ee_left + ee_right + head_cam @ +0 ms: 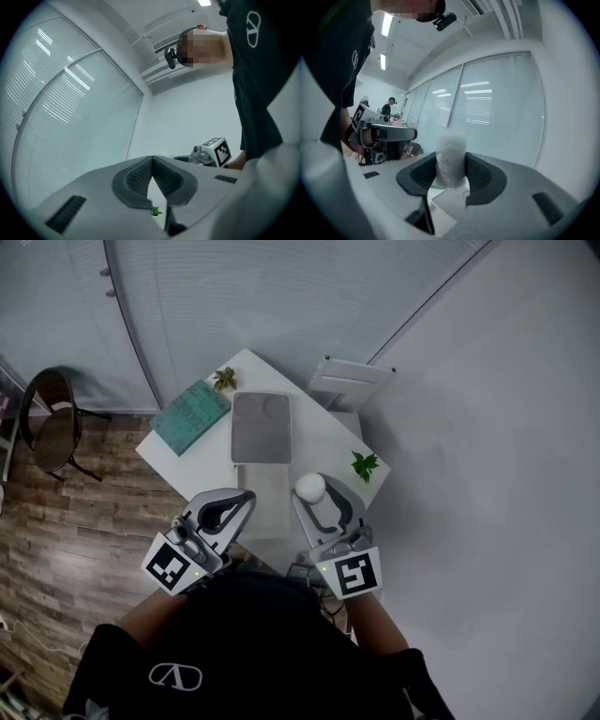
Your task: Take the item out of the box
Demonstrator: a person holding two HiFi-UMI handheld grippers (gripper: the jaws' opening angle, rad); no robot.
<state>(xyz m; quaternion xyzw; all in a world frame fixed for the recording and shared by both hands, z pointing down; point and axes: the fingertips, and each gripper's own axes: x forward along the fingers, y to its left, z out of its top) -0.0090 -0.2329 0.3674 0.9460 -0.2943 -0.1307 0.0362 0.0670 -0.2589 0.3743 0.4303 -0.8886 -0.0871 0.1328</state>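
One item (310,487) sits clamped in the right tongs (314,499), away from the box (261,442) and off its near right corner, over the white counter (323,437). It is white and rounded from above. In the right gripper view the item (451,158) reads as a short upright roll, wrapped in something cloudy and slightly crinkled, with a soft, uneven top. The two dark ribbed pads of the right tongs (450,177) press on its sides, partly closed around it, and its top stands clear above them.

The left tongs (246,499) hover beside it, over the counter's near edge. In the left gripper view the left tongs (152,161) have their tips drawn together with nothing between them.

The box is a flat grey tray with two round hollows at its far end. A pale flat panel (261,498) lies against its near edge. A teal book (192,415) rests just left of the box. One small green plant (225,379) stands at the far corner, another (365,465) at the right edge. A dark chair (54,423) stands on the wooden floor (84,531), well to the left.
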